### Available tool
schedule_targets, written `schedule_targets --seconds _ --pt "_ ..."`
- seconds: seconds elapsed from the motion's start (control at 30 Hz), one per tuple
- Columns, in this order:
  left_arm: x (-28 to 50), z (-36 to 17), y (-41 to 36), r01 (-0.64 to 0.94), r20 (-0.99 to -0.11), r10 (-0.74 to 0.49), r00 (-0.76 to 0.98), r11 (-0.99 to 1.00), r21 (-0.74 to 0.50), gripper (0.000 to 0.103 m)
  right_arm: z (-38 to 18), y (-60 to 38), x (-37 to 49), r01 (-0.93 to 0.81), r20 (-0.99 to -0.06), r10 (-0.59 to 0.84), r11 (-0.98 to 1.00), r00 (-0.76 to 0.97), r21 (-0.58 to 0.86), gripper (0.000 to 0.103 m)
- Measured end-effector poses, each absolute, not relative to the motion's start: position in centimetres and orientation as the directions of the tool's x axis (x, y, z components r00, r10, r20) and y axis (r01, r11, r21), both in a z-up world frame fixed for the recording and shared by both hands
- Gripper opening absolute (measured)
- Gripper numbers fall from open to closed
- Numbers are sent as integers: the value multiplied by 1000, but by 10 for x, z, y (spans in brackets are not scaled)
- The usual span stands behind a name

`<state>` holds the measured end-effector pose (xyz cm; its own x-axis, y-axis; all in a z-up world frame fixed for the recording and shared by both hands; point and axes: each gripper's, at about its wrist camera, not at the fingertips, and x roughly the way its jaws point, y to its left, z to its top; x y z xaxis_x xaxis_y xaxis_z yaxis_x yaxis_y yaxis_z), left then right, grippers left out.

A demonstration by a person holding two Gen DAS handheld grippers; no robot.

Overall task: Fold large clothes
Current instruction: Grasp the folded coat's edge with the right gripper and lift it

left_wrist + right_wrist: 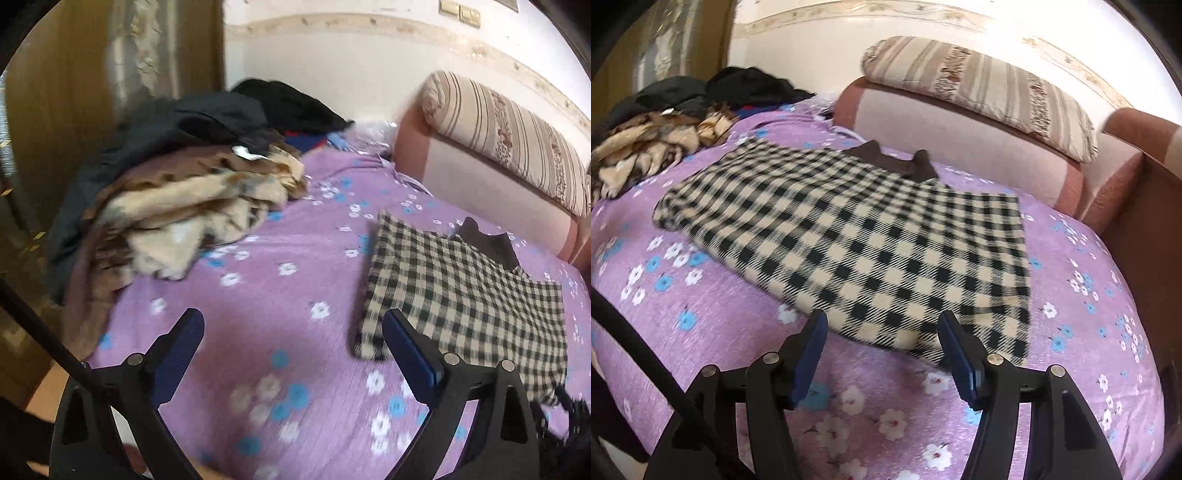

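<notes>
Shirt: I see the checked woven shirt [871, 254] folded into a flat rectangle mid-bed, brown collar toward the headboard.
Bed: purple flowered sheet [258, 295], finely ribbed.
Left tongs [293, 325]: spread wide, empty.
Right tongs [882, 328]: parted, empty, over the shirt's near edge.

Folded black-beige checked garment [871, 240], flat on bedsheet [720, 332]

Ahead of my right fingers [960, 354] I see the checked garment [871, 236], soft woven cloth, matt; under them, the purple floral bedsheet [701, 325], finely ribbed fabric.
</notes>
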<state>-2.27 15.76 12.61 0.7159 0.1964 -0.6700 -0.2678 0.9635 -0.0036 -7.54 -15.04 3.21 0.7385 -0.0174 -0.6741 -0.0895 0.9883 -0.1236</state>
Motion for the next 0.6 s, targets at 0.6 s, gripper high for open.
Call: schedule_targets --seconds 0.6 --pt "164 58 169 -16 -771 -158 617 977 -213 96 31 24 -11 -384 -698 179 912 693 -147 66"
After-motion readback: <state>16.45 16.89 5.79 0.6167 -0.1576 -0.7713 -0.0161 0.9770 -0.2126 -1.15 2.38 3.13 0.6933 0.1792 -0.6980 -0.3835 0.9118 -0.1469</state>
